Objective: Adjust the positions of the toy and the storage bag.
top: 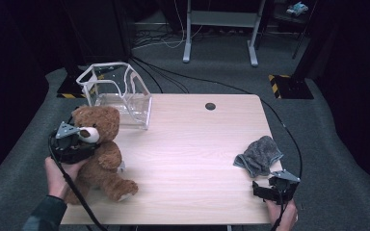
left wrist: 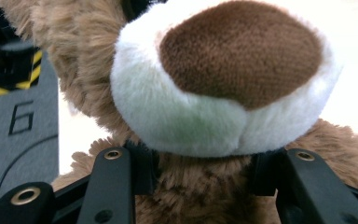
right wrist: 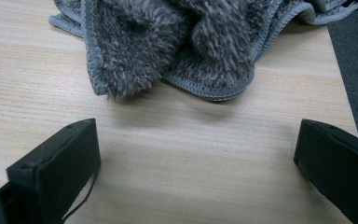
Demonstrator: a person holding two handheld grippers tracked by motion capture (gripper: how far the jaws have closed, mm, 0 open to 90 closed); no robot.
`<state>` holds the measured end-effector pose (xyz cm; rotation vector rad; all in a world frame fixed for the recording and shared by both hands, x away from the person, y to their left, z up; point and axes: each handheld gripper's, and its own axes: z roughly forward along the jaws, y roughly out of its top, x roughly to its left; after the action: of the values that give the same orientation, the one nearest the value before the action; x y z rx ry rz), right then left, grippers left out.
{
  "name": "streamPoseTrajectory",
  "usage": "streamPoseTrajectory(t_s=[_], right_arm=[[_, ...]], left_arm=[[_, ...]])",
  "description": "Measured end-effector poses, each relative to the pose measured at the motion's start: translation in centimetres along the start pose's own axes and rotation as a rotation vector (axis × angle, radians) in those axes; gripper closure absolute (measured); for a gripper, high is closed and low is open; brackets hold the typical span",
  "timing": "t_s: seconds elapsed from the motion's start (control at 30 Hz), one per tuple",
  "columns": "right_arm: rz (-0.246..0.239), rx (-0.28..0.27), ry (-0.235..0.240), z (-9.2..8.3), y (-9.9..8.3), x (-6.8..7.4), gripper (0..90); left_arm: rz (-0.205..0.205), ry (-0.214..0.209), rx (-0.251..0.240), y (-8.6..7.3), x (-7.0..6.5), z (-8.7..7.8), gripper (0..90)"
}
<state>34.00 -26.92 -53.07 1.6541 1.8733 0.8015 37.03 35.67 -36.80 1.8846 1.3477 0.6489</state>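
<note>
My left tool (top: 79, 139) is pinching the teddy bear (top: 101, 154) at the neck, just under its muzzle; in the left gripper view the two black jaws press into the brown fur on either side, directly below the white snout (left wrist: 223, 93) with its dark brown nose patch. The bear sits at the near left corner of the wooden surface (top: 192, 159), body upright and leaning a little, so its long axis runs from the head, which is toward the far left, down to the legs, which stretch toward the near edge and slightly rightward. Its face turns to the left, toward my tool, and one foot sole shows pale near the front edge. Just behind the bear's head stands a clear plastic bin (top: 118, 94) lying on its side at the far left of the surface, its open mouth facing away to the left. My right tool (top: 270, 190) rests near the right front corner with its jaws spread wide and nothing between them, bare wood showing in the gap in the right gripper view. Just beyond its tips lies a crumpled grey fleece cloth (right wrist: 177, 42), near the right edge and apart from the jaws
</note>
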Motion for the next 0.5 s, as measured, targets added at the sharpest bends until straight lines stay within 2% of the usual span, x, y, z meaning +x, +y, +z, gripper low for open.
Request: streamPoseTrajectory(t_s=[0.03,0.07,0.1,0.13,0.17,0.2,0.23,0.27,0.37,0.4,0.5], right_arm=[[0.000,0.000,0.000,0.0,0.0,0.0,0.0],[0.001,0.000,-0.001,0.0,0.0,0.0,0.0],[0.001,0.000,-0.001,0.0,0.0,0.0,0.0],[0.000,0.000,-0.002,0.0,0.0,0.0,0.0],[0.000,-0.001,-0.002,0.0,0.0,0.0,0.0],[0.000,-0.001,-0.002,0.0,0.0,0.0,0.0],[0.000,-0.001,-0.002,0.0,0.0,0.0,0.0],[0.000,0.000,-0.001,0.0,0.0,0.0,0.0],[0.000,0.000,0.000,0.0,0.0,0.0,0.0],[0.000,-0.001,0.000,0.0,0.0,0.0,0.0],[-0.001,-0.001,0.000,0.0,0.0,0.0,0.0]], left_arm=[[-0.006,-0.004,0.023,-0.3,0.4,0.3,54.1],[-0.006,-0.004,0.023,-0.3,0.4,0.3,53.8],[-0.023,-0.023,0.077,-1.0,1.0,1.3,53.5],[-0.031,-0.028,0.102,-1.5,1.3,1.8,52.9],[-0.031,-0.028,0.102,-1.5,1.3,1.8,52.7],[-0.040,-0.039,0.140,-2.3,2.0,3.0,52.1],[-0.040,-0.039,0.140,-2.3,2.0,3.0,51.9],[-0.058,-0.041,0.126,-2.5,2.2,3.5,51.9],[-0.056,-0.040,0.146,-2.7,2.3,4.6,51.7],[-0.049,-0.035,0.167,-2.9,2.4,5.6,51.5],[-0.045,-0.050,0.234,-3.2,2.5,7.0,50.6]])
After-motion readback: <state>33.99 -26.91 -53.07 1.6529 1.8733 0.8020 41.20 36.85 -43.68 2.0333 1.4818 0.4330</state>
